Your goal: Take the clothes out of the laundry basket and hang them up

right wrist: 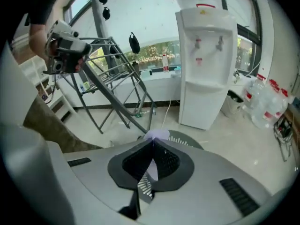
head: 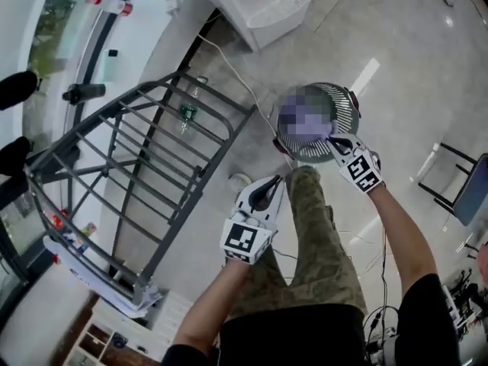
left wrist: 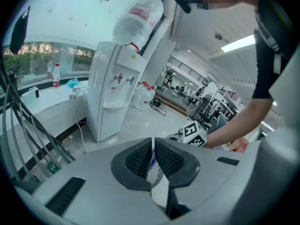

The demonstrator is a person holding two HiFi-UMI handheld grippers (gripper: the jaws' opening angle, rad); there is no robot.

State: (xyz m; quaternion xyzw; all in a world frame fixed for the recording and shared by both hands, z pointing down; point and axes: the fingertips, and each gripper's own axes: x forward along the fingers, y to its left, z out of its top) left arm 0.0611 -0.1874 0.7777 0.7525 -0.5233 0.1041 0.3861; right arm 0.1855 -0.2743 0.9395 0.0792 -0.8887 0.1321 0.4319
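The thin lilac garment [right wrist: 156, 135] sits at the mouth of the round grey slatted plastic laundry basket [head: 345, 104], which stands on the pale glossy floor just ahead of the person. A fold of it bulges at the tip of the right gripper [right wrist: 152, 150], whose jaws are pressed together on it. The left gripper [left wrist: 153, 154] has its jaws almost together too, with a streak of the same lilac in the narrow slit between them. I judge that both are pinching the one piece (a mosaic patch covers most of the cloth in the head view, so how it hangs between them cannot be told).

The task looks to be near its start. One piece is gripped at the basket but not yet at the dark grey metal folding drying rack [head: 152, 155], which stands to the left, well apart from the basket. No cloth shows on any bar in view. What is left, by my reading, is to lift the garment clear, spread it and drape it over a bar, then do the same for whatever remains.

Only lilac shows inside the basket, and whether more pieces lie beneath it cannot be told.

Further out are the person's olive camouflage trouser leg [head: 313, 235], a white cable [head: 236, 75] across the floor, and a tall white water dispenser [left wrist: 112, 97] with an upturned clear bottle [left wrist: 138, 15].
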